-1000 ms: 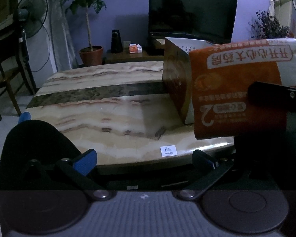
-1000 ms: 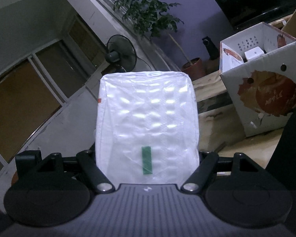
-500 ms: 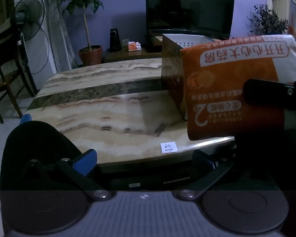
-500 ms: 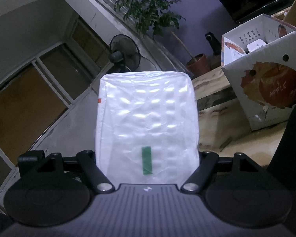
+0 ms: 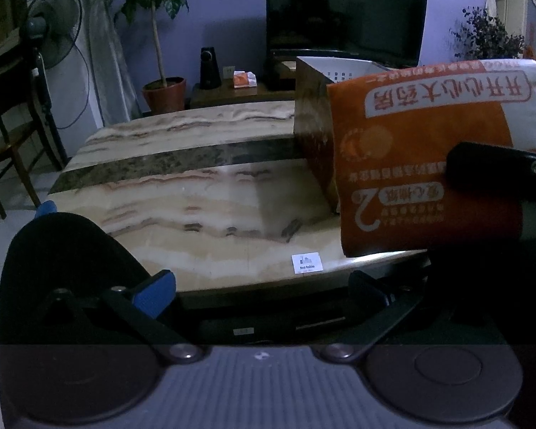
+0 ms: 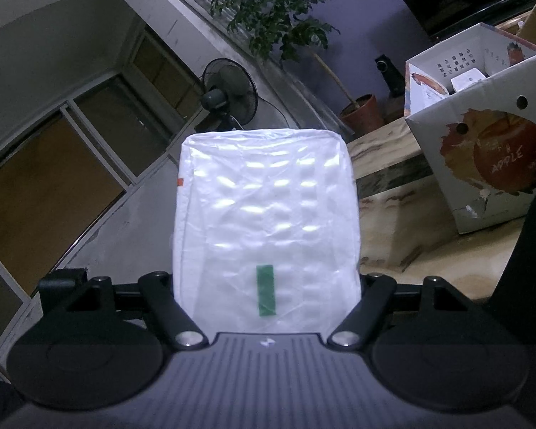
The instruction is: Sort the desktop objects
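Note:
My right gripper (image 6: 268, 286) is shut on an orange and white tissue pack (image 6: 266, 214), held in the air at the near right of the marble table (image 5: 203, 207). In the left wrist view the pack (image 5: 421, 164) shows its orange printed face, with the right gripper's black finger (image 5: 489, 171) across it. Behind it stands an open cardboard apple box (image 6: 489, 150) with small white items inside; its side also shows in the left wrist view (image 5: 312, 143). My left gripper (image 5: 264, 286) is open and empty, low at the table's near edge.
A small white label (image 5: 306, 263) sits on the table near its front edge. Beyond the table are a TV (image 5: 343, 14) on a low stand, a potted tree (image 5: 160, 93), a standing fan (image 5: 50, 25) and a wooden chair (image 5: 3, 136) at the left.
The right gripper with the tissue pack has shifted slightly left and a little away from the box. The left gripper has barely moved.

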{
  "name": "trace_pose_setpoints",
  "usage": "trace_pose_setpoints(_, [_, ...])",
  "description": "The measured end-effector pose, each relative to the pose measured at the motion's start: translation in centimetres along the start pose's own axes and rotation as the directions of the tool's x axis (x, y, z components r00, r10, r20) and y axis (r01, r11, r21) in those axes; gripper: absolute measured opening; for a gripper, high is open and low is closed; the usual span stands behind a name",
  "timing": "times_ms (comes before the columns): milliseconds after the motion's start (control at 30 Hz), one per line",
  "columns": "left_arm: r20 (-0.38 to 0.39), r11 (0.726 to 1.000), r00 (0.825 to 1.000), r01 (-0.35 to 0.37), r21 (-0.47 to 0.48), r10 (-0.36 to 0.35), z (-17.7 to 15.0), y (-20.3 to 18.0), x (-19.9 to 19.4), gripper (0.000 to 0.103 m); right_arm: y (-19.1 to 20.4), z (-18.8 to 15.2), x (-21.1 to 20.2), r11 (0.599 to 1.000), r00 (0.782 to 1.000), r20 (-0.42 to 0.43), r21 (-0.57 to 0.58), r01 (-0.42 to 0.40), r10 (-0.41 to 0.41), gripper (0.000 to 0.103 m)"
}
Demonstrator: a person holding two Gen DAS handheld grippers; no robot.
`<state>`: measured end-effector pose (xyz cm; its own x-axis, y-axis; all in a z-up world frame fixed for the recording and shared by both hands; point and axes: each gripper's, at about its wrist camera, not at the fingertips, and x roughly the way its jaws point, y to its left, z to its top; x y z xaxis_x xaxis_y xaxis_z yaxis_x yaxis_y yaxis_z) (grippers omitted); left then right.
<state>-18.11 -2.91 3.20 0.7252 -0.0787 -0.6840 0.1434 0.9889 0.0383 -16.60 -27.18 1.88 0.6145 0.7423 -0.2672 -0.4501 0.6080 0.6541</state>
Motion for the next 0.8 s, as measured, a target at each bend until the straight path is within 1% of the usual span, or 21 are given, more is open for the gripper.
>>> trace_pose_setpoints(133, [-0.006,1.0,1.0,-0.007,-0.003,0.007,-0.1,0.0,0.2,0.102,0.0,0.0,0.0,1.0,1.0,0.003,0.005,0.004,-0.005,0.077])
trace_pose_setpoints(267, [0.004,0.998,0.998,-0.055,0.028,0.055,-0.2,-0.5,0.2,0.102,-0.1,-0.1,0.0,1.0,1.0,0.002,0.009,0.012,-0.013,0.077])
trace_pose_setpoints(367, [0.033,0.994,0.996,-0.088,0.061,0.086,-0.3,-1.1,-0.1,0.102,-0.1,-0.1,0.1,1.0,1.0,-0.002,0.007,0.013,-0.013,0.077])
trace_pose_setpoints(467, [0.08,0.982,0.986,-0.156,0.109,0.148,-0.5,-1.9,-0.5,0.102,-0.1,-0.2,0.1,1.0,1.0,-0.002,0.009,0.012,-0.012,0.077])
trace_pose_setpoints(600, [0.116,0.968,0.978,-0.193,0.162,0.176,-0.8,-2.8,-0.6,0.102,-0.2,-0.2,-0.1,1.0,1.0,0.003,0.017,0.008,-0.008,0.077])
trace_pose_setpoints(633, [0.126,0.963,0.974,-0.209,0.173,0.189,-0.9,-3.0,-0.6,0.102,-0.2,-0.1,-0.1,1.0,1.0,0.005,0.02,0.006,-0.006,0.077])
trace_pose_setpoints(733, [0.168,0.939,0.955,-0.276,0.204,0.244,-1.1,-3.6,-0.6,0.102,-0.3,-0.1,-0.2,1.0,1.0,0.007,0.025,0.001,-0.001,0.077])
trace_pose_setpoints(767, [0.176,0.935,0.951,-0.287,0.21,0.252,-1.2,-3.7,-0.5,0.102,-0.3,-0.1,-0.2,1.0,1.0,0.006,0.026,0.0,-0.001,0.077])
trace_pose_setpoints(800, [0.178,0.934,0.952,-0.286,0.213,0.251,-1.2,-3.8,-0.4,0.102,-0.3,-0.1,-0.2,1.0,1.0,0.006,0.027,0.0,0.0,0.077])
